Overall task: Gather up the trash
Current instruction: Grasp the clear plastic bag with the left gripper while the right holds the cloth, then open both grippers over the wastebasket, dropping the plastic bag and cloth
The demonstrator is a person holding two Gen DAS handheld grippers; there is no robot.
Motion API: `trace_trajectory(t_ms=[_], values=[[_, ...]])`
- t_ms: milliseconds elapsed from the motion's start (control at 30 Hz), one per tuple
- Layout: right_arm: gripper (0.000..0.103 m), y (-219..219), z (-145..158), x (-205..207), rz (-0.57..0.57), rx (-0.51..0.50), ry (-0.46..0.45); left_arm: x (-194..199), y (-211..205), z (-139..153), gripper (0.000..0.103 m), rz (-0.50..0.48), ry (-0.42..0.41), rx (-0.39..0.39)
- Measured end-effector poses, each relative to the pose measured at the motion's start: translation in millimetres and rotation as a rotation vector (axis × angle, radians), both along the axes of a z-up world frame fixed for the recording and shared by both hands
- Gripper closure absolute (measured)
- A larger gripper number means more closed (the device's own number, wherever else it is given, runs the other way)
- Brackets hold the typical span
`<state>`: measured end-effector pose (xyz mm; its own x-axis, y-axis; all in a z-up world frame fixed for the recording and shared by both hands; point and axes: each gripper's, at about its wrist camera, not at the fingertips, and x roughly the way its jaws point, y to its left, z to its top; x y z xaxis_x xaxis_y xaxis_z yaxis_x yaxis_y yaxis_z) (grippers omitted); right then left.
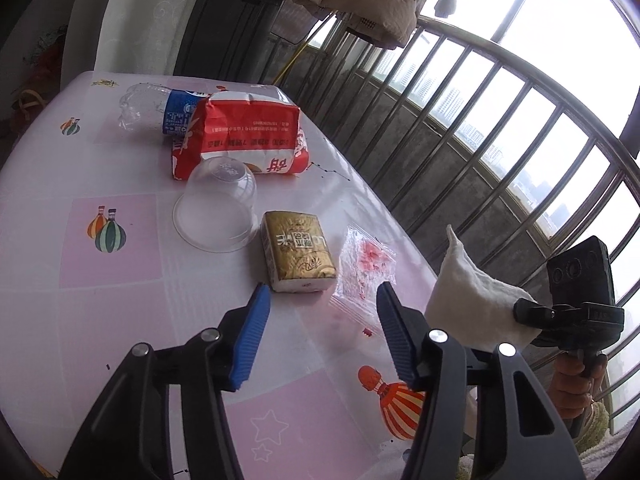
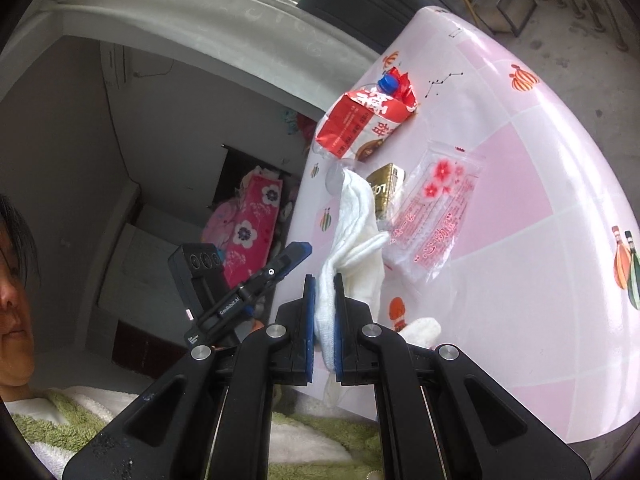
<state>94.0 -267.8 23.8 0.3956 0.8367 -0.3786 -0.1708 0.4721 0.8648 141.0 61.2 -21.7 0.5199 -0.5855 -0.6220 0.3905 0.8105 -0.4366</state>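
White tissue (image 2: 352, 236) is clamped between the right gripper's (image 2: 323, 292) pads, its lower end cut off behind the jaws. Left gripper (image 1: 322, 300) is held released, nothing between its fingers, over the table (image 1: 40, 184). Gold tissue pack (image 1: 298, 256), clear plastic bag (image 1: 366, 264), upturned cup (image 1: 218, 208) are seen ahead; the bottle (image 1: 160, 108) is partly hidden behind the red bag (image 1: 244, 136).

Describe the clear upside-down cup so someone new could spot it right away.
On the pink balloon-print table, look in front of the red and white bag. The clear cup stands rim-down left of the gold tissue pack. It alone is see-through and dome-shaped.
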Motion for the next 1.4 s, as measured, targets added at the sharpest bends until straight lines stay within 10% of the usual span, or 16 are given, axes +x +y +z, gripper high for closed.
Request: trace_trajectory(t_ms=[633, 733, 1000, 1400], values=[[0.097, -33.6, -35.4, 29.9, -0.192, -0.159, 0.072, 37.3, -45.5, -45.3, 0.050, 0.011, 0.275, -0.060], [0.097, -29.6, -43.9, 34.7, -0.182, -0.149, 0.087, 40.7, -50.5, -51.5, 0.065, 0.031, 0.289, -0.066], [0.097, -45.4, -43.3, 23.7, -0.222, -0.088, 0.068, 31.6, -58.2, -40.9, 0.094, 0.003, 0.227, -0.056], [0.097, -182.4, 5.5, -65.8, -0.600, 0.010, -0.093, -2.9, -154.3, 40.9, 0.099, -0.294, -0.020, 0.000]])
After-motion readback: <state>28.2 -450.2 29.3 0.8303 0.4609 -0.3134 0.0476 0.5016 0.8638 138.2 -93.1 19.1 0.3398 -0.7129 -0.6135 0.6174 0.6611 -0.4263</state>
